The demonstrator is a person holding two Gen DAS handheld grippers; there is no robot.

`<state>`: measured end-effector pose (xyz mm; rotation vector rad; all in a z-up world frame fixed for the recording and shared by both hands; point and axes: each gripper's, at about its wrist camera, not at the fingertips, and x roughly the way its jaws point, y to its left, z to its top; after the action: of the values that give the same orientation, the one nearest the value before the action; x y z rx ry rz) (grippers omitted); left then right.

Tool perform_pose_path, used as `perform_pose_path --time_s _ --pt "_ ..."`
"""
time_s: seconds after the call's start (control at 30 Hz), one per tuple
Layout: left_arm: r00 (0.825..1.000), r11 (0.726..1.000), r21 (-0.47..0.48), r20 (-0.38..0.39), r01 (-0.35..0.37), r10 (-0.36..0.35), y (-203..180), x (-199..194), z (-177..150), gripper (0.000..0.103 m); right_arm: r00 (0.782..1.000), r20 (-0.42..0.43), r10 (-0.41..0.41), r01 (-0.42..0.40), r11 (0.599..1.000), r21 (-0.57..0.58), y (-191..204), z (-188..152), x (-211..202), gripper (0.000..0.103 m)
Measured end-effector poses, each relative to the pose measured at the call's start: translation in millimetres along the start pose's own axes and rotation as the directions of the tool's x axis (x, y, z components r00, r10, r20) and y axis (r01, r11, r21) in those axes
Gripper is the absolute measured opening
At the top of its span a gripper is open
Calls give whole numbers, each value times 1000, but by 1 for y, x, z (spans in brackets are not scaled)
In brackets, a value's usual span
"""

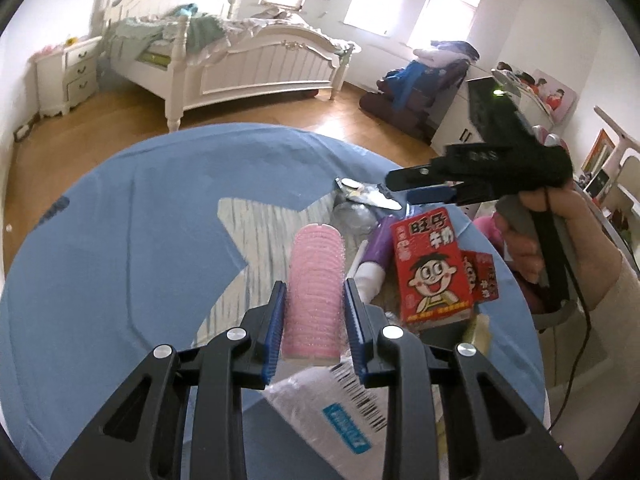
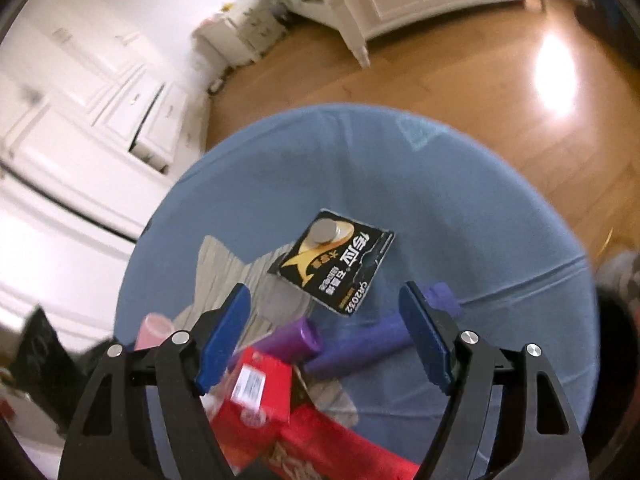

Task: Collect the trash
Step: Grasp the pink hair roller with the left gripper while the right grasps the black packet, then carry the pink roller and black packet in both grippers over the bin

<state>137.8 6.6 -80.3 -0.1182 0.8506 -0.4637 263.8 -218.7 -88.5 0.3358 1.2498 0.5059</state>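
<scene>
Clutter covers the near side of a round counter (image 1: 100, 240) draped in a blue cloth, with a pale striped star patch at its middle. The left gripper (image 1: 314, 308) has its blue-padded fingers (image 1: 274, 332) pinching a pink hair roller (image 1: 316, 280) from both sides; the roller stands lengthwise between the pads, lifted above the cloth. Beneath the gripper lies a clear plastic wrapper (image 1: 332, 412) with a barcode and a blue label. Just right of the roller sits a red drink carton (image 1: 434, 268) printed with a cartoon face, a smaller red carton (image 1: 482, 276) tucked behind it. A purple and white tube (image 1: 372, 260) lies between the roller and the cartons. Farther back rests a crumpled silver wrapper (image 1: 364, 196).

The right gripper (image 2: 324, 328) hangs over the same pile with its fingers (image 2: 224, 332) spread wide and nothing between the pads. A person's hand (image 1: 532, 240) grips its handle, as seen from the left wrist view. Ahead of the fingers lies a black and gold battery card (image 2: 340, 260) holding a coin cell, flat on the cloth near the star patch. Below it lie two purple tubes (image 2: 360, 344), and nearer still the red carton and a red wrapper (image 2: 320, 452), blurred.

Beyond the counter stand a white bed (image 1: 256, 64) with rumpled bedding, a white nightstand (image 1: 68, 76) and a wooden floor (image 1: 120, 128).
</scene>
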Motion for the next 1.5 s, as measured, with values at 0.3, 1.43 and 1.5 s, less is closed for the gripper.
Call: perform_pose_path --time_s 0.3,1.43,1.5 --pt "1000 999 -50 1 14 -14 22 -1 -3 29 989 43 145 -148 984 103 -20 10 3 6" --pt "939 930 134 -53 343 -339 -238 45 22 29 695 555 -458 575 817 -46 -90 -214 -178 3" --pt "937 928 129 -74 350 -343 -245 55 22 29 697 547 -464 572 819 -34 -103 -216 -175 3"
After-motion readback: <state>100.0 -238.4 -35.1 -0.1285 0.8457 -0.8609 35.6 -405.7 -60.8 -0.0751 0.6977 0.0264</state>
